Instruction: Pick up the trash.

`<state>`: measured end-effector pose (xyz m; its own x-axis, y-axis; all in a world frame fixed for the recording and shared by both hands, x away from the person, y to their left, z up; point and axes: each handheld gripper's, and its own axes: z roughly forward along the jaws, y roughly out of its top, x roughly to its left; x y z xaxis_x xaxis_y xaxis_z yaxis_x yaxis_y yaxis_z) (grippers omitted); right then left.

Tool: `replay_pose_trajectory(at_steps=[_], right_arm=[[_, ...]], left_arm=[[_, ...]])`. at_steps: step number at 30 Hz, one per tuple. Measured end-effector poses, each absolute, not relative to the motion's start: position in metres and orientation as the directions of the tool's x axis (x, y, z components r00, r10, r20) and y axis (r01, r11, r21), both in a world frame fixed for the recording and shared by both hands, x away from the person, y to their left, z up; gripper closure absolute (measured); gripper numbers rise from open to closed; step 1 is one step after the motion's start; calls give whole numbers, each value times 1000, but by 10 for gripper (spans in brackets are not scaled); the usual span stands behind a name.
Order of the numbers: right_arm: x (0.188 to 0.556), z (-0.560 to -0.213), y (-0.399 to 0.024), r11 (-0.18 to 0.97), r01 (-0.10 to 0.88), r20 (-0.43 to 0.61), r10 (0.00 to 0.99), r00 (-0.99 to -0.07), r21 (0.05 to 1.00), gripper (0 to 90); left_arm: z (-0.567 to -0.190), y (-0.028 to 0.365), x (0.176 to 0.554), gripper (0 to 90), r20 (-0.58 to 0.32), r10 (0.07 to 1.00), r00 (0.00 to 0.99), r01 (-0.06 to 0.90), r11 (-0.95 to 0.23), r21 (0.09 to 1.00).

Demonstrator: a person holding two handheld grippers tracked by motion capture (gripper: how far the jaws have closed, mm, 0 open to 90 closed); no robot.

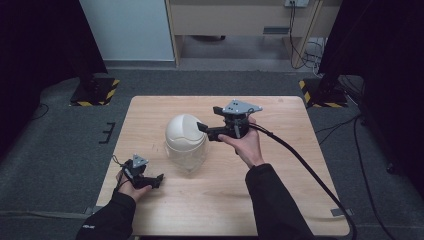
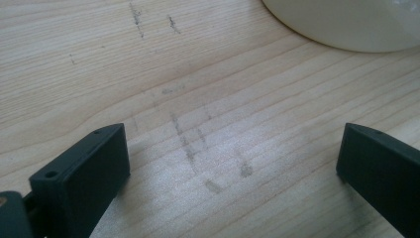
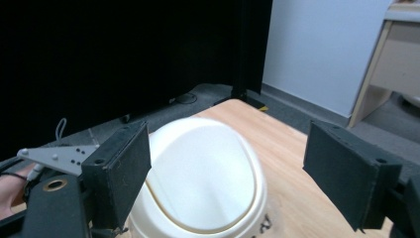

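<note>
Nothing is gripped yet: the right gripper [image 1: 204, 129] hovers wide open just above the white-lidded clear container [image 1: 186, 142] (lid on), while the left gripper [image 1: 159, 181], also wide, rests nearby, empty.

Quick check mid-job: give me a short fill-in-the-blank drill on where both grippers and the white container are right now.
1. The right gripper has its jaws ____ beside the white lidded container.
2. The left gripper rests low on the wooden ____, jaws apart.
3. The container's domed lid is ____ in colour.

Missing words: open; table; white
</note>
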<state>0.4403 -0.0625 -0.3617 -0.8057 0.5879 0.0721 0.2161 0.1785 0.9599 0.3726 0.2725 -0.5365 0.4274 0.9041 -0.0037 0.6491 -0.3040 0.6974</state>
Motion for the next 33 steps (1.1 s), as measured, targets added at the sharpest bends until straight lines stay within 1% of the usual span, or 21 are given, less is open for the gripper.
replay_pose_trajectory(at_steps=[7, 17, 26, 33], right_arm=[[441, -387, -42, 215, 248, 88, 563, -822, 945, 188], [438, -418, -16, 288, 258, 74, 524, -848, 922, 190], [440, -433, -8, 309, 297, 108, 508, -855, 903, 191], [442, -434, -7, 301, 307, 132, 487, -864, 903, 196]], left_arm=[[-537, 273, 373, 0, -3, 904, 428, 649, -305, 697], [-537, 273, 373, 0, -3, 904, 428, 649, -305, 697], [-537, 273, 373, 0, -3, 903, 429, 649, -305, 697], [-537, 273, 373, 0, -3, 903, 430, 648, -306, 697]])
